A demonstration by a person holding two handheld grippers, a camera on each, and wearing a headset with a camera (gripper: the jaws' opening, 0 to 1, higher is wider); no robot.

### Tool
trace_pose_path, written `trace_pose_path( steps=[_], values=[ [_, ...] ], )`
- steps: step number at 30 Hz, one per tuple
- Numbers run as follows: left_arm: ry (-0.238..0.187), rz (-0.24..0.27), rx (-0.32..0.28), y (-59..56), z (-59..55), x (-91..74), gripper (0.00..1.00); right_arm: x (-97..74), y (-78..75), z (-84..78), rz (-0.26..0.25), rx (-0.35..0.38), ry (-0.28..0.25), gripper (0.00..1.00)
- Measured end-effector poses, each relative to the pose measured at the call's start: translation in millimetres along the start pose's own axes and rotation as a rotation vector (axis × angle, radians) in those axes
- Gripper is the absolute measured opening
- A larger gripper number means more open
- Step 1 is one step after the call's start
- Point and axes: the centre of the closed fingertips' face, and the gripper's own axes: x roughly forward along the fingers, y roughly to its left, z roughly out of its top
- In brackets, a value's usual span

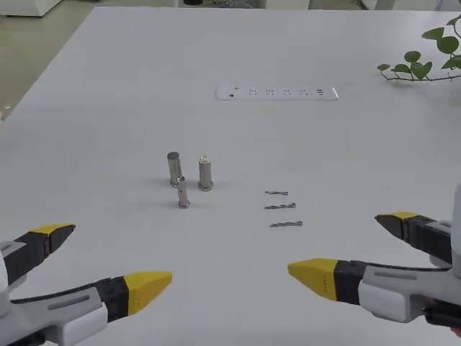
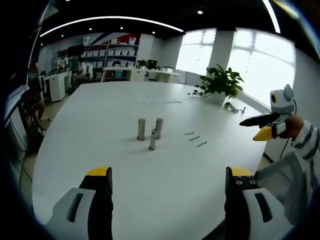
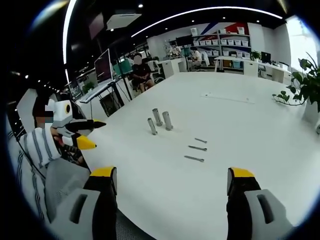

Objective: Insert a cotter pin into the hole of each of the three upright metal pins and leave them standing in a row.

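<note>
head view: your left gripper (image 1: 121, 254) sits low at the near left of the white table (image 1: 108, 108), its yellow-tipped jaws spread wide and holding nothing. your right gripper (image 1: 334, 244) sits at the near right, its jaws likewise wide apart and empty. both hover over the near edge, well short of the parts.

the three metal pins (image 1: 183, 192) stand upright near the middle of the table, left of centre. they form a tight cluster: two taller ones side by side at the back, and a shorter one just in front, between them. they make a small triangle, not a row.

the three cotter pins (image 1: 280, 207) lie flat to the right of that cluster, apart from it. they lie one behind another, each pointing roughly sideways and none touching another. all three are loose on the table.

farther back, a white power strip (image 1: 276, 92) lies across the table, and a leafy plant (image 1: 428, 58) reaches in at the far right corner.

in the left gripper view your own jaws frame the metal pins, with the right gripper off to the right. the right gripper view shows the cotter pins between its parted jaws.
</note>
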Motion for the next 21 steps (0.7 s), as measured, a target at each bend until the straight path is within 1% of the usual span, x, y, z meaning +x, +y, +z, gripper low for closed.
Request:
trace_pose_path(
  steps=[2, 4, 6, 10, 15, 18, 21],
  values=[
    [-0.003, 0.002, 0.001, 1.1, 1.0, 0.8, 0.91, -0.5, -1.9, 0.4, -0.001, 0.007, -0.006, 0.89],
    [-0.013, 0.001, 0.003, 1.0, 3.4, 1.8, 0.87, 0.3, -3.0, -2.4, 0.008, 0.027, 0.012, 0.88],
    [-0.016, 0.000, 0.001, 1.2, 5.8, 3.6, 0.85, 0.9, -4.3, -3.1, 0.012, 0.026, 0.015, 0.87],
    [-0.016, -0.003, 0.009, 0.3, 9.8, 7.8, 0.85, -1.4, -7.4, -1.1, 0.011, 0.027, 0.014, 0.87],
    [-0.033, -0.026, 0.000, -3.7, 16.9, 13.4, 0.78, -4.2, -11.2, 1.9, 0.006, 0.023, 0.011, 0.87],
    [-0.032, -0.032, 0.012, -5.1, 21.2, 18.2, 0.77, -5.3, -12.3, 2.0, 0.007, 0.018, 0.015, 0.87],
    [-0.031, -0.047, 0.001, -6.8, 24.5, 22.8, 0.73, -5.1, -13.8, 0.2, 0.004, 0.005, 0.020, 0.87]
  ],
)
